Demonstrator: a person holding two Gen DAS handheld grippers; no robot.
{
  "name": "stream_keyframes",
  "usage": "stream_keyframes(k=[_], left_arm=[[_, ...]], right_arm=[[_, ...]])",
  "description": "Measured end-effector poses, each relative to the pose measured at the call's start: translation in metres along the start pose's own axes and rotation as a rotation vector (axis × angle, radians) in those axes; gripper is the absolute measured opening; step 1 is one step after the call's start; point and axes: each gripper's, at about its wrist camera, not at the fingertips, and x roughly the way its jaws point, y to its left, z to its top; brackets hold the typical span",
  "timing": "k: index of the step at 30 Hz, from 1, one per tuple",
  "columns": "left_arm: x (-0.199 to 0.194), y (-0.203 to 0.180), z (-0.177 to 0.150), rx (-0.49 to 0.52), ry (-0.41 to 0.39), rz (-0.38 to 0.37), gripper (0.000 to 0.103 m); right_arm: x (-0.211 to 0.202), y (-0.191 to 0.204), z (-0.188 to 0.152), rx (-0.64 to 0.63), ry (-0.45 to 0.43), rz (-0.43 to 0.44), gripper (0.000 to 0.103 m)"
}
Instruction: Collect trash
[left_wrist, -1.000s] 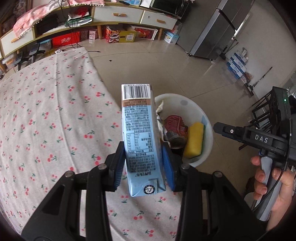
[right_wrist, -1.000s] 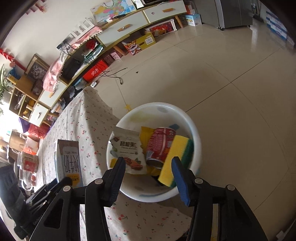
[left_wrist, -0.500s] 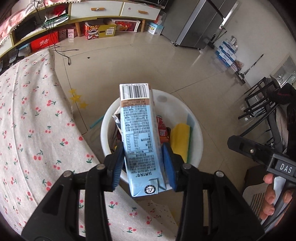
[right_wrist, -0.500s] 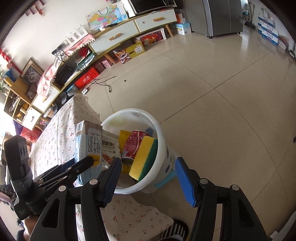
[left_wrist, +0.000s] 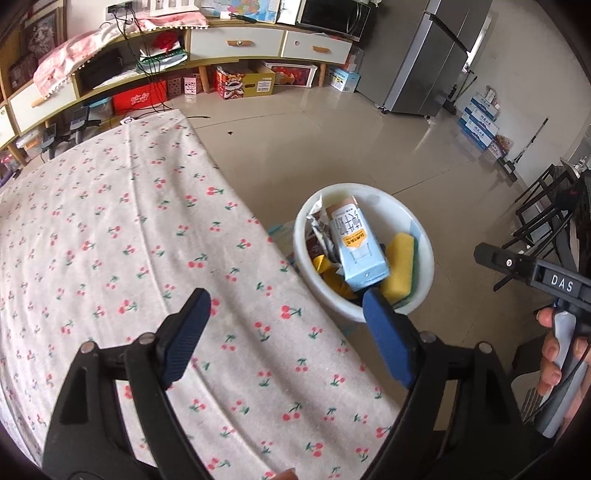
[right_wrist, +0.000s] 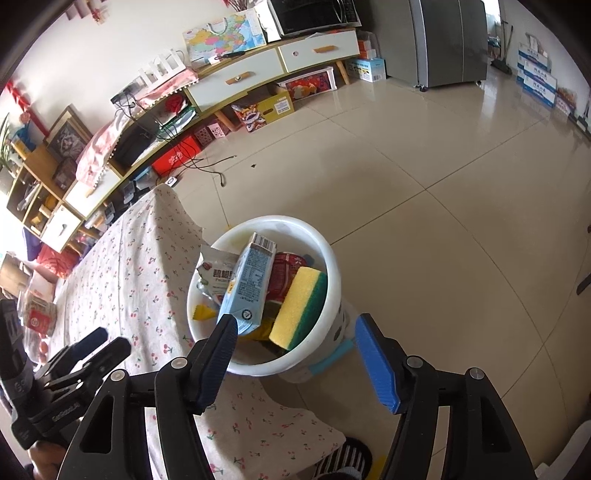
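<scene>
Table (left_wrist: 110, 229): covered by a white cloth (left_wrist: 229, 362) printed with small red cherries; the cloth hangs over the edge toward the floor. Nothing can be made out lying on the part in the left wrist view.

Floor (right_wrist: 424, 177): glossy beige tiles. Directly on it:
- white bin (right_wrist: 334, 273), just beside the table's edge, holding trash;
- cardboard boxes (left_wrist: 243, 81) and a red box (left_wrist: 138, 98) under a long low cabinet (left_wrist: 236, 42) by the wall;
- steel fridge (left_wrist: 432, 55) in the far corner;
- stacked white-and-blue cartons (left_wrist: 480, 120) along the right wall;
- a black cable (right_wrist: 207, 168) trailing from the cabinet.
</scene>
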Motion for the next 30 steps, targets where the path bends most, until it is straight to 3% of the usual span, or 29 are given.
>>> stream_keyframes(k=[6,14,23,30], left_arm=[[-0.044,0.024,-0.027,-0.022,-0.047,0.068,0.097],[-0.078,0.057,-0.058,-0.092,-0.042,0.123,0.1],[-0.104,0.086,-0.096,-0.13,-0.055,0.158,0.102],[-0.124,0.114,-0.126,-0.218,-0.115,0.22,0.102]], right_arm=[[-0.018,0.029,-0.017,-0.078,-0.029,-0.048,0.076],[-0.039,0.062,-0.041,-0.13,-0.047,-0.062,0.086],[-0.056,0.099,-0.077,-0.198,-0.079,-0.061,0.087],[-0.048,0.12,-0.115,-0.236,-0.097,-0.072,0.087]])
